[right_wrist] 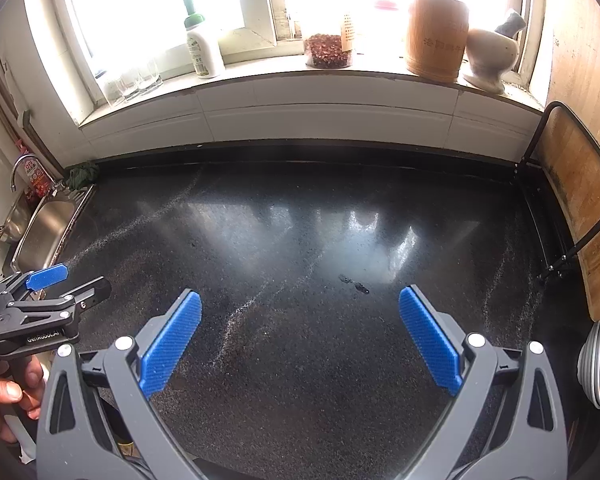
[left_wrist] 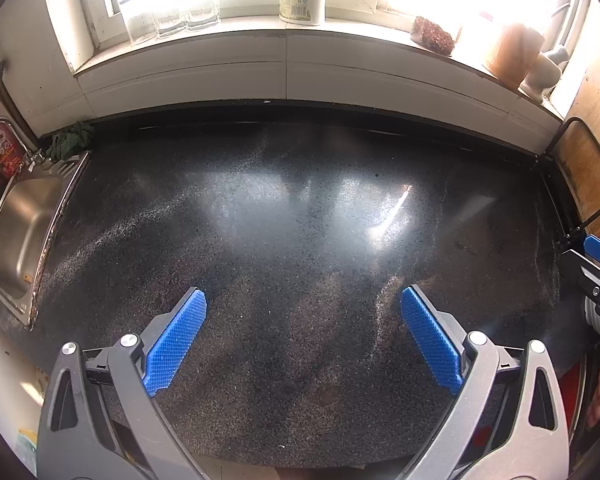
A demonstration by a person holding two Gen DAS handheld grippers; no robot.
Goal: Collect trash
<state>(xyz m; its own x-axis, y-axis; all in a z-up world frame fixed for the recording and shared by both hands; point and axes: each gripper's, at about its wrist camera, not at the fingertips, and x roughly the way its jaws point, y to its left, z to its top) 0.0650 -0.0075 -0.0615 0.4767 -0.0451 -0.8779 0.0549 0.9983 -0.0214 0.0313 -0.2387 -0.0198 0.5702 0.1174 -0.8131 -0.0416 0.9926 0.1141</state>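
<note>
Left wrist view: left gripper (left_wrist: 303,312) fingers spread, empty; right gripper (right_wrist: 300,314) same, hovering over dark desk (right_wrist: 300,220). No obvious trash; only small dark speck (right_wrist: 360,287) near glare. Risk: pads skid over flat crumb, miss.

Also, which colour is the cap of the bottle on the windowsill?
Green; the bottle shows it best in the right wrist view.

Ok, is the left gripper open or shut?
Open: the left gripper has its blue pads spread wide, only bare counter between them.
</note>
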